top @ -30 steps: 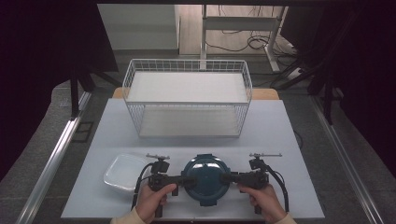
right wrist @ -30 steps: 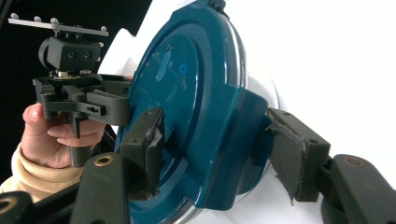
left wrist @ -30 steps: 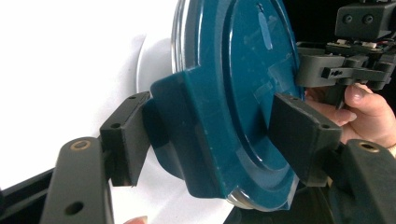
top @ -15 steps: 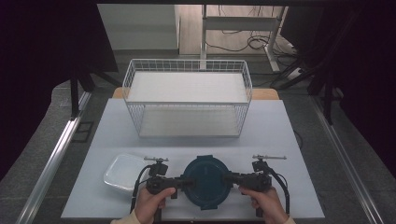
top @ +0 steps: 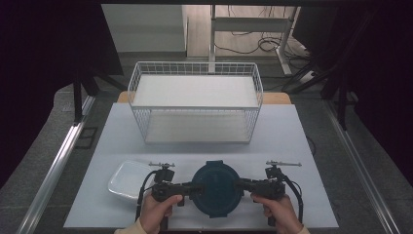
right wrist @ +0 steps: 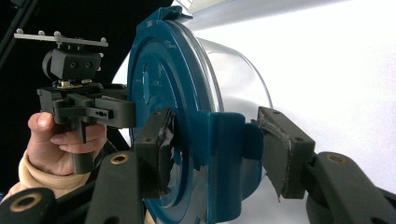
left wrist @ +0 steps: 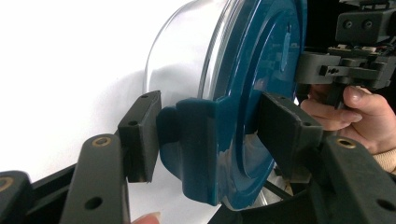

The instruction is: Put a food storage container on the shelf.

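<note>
A round clear container with a dark blue clip lid is near the table's front edge, between both hands. My left gripper is shut on the lid's left clip tab, one pad under the tab, the other on the lid face. My right gripper is shut on the opposite clip tab in the same way. The clear body shows behind the lid in both gripper views. Each gripper view also shows the other hand's gripper beyond the lid: the right one, the left one.
A white rectangular dish lies just left of the left gripper. A white wire basket with two shelves stands at the back of the pale table. Dark curtains and metal rails flank the table.
The container and both grippers have shifted slightly toward the person, and the lid looks a little larger in the high view. Both grips are unchanged.
</note>
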### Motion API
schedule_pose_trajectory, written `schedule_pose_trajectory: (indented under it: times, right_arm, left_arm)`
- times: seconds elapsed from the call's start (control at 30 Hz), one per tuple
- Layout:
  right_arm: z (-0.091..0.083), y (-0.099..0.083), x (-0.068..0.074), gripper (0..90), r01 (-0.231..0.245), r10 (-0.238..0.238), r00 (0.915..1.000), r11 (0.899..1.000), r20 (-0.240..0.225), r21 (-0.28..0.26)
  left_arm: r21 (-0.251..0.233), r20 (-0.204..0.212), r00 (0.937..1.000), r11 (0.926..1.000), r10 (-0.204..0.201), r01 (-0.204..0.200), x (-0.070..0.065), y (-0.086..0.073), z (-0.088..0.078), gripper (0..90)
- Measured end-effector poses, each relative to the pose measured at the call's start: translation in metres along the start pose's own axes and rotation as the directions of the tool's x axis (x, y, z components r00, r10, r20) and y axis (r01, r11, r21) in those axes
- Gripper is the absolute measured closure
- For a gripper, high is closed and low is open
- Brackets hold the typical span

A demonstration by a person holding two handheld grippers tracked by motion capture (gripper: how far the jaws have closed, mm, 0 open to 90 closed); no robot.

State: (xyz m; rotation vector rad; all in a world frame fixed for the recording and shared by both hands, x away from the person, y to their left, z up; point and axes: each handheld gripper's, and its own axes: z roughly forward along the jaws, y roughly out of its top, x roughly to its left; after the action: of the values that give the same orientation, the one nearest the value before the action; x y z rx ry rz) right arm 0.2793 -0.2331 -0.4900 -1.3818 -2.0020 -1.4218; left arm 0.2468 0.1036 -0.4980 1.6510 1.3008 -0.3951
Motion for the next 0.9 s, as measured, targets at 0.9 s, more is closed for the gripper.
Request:
schedule_pose_trajectory:
  times: [0.9]
  right_arm:
    - [-0.010, 0.060, 0.051, 47.6, 0.156, -0.158, 0.9874, 0.985, -0.017, -0.073]
  left_arm:
    - [-0.091, -0.026, 0.9939, 0.9899, 0.107, -0.109, -0.038, 0.054, -0.048, 41.5]
